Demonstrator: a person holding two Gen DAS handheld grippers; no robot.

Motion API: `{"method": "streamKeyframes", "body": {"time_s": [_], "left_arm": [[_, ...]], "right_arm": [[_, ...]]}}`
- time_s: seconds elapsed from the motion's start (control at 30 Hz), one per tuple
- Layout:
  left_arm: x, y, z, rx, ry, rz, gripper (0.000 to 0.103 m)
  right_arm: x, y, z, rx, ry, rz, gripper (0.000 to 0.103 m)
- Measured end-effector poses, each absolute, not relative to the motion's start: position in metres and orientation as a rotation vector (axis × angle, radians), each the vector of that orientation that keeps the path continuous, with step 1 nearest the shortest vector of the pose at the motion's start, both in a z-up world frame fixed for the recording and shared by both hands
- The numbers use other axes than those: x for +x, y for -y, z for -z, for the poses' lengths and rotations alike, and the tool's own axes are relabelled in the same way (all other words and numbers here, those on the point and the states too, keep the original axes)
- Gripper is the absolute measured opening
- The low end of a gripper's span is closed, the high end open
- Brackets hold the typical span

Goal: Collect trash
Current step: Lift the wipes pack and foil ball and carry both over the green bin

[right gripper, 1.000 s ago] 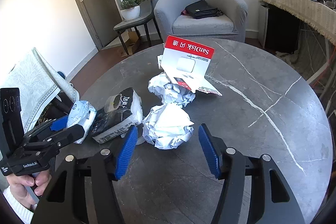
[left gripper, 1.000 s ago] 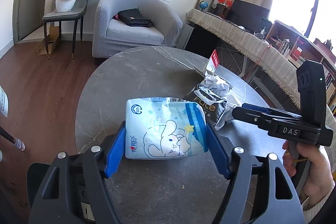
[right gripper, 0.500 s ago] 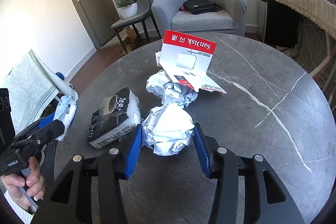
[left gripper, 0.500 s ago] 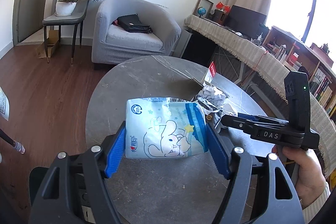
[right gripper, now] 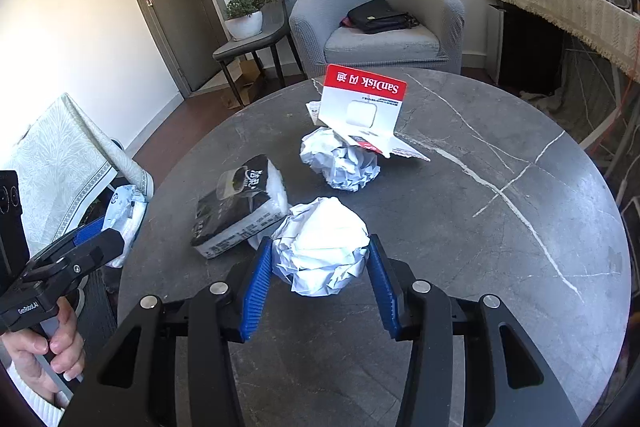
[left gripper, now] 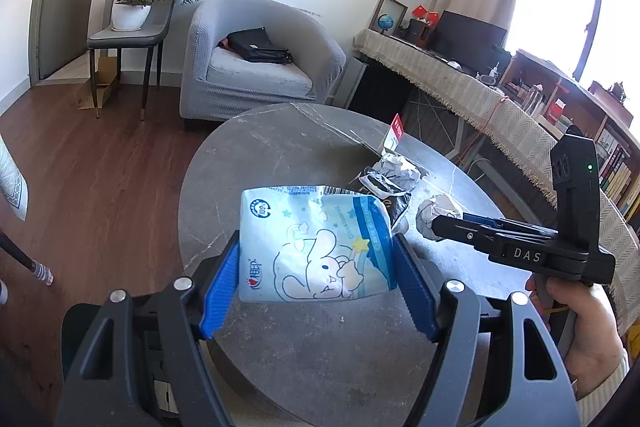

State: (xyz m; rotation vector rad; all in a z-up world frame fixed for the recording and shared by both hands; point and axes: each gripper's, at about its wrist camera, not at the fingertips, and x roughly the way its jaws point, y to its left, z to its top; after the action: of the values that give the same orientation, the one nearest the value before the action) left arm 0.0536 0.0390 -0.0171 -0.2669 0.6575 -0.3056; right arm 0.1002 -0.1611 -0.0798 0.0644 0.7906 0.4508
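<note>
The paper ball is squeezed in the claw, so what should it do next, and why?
Probably lift the paper ball clear of the table and carry it off. The right claw is shut on it, and the left claw already holds the blue wipes pack. A second paper ball, a black packet and a SanDisk card wait.

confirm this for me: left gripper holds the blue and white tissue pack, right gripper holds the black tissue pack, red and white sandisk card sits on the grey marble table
One detail is wrong. The right gripper holds a crumpled white paper ball, not the black tissue pack, which lies on the grey marble table; the right wrist view shows this. The left gripper does hold the blue and white tissue pack, and the red and white SanDisk card is on the table.
</note>
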Motion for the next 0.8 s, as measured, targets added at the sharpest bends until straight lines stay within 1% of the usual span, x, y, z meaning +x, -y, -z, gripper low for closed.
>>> {"method": "streamKeyframes", "body": {"time_s": [0.37, 0.8], "left_arm": [[0.028, -0.054, 0.018, -0.228, -0.663, 0.257, 0.074], [0.018, -0.100, 0.023, -0.215, -0.679, 0.178, 0.074]], "right_arm": [[0.071, 0.124, 0.065, 0.047, -0.754, -0.540, 0.047], [0.071, 0.059, 0.064, 0.023, -0.758, -0.642, 0.047]]}}
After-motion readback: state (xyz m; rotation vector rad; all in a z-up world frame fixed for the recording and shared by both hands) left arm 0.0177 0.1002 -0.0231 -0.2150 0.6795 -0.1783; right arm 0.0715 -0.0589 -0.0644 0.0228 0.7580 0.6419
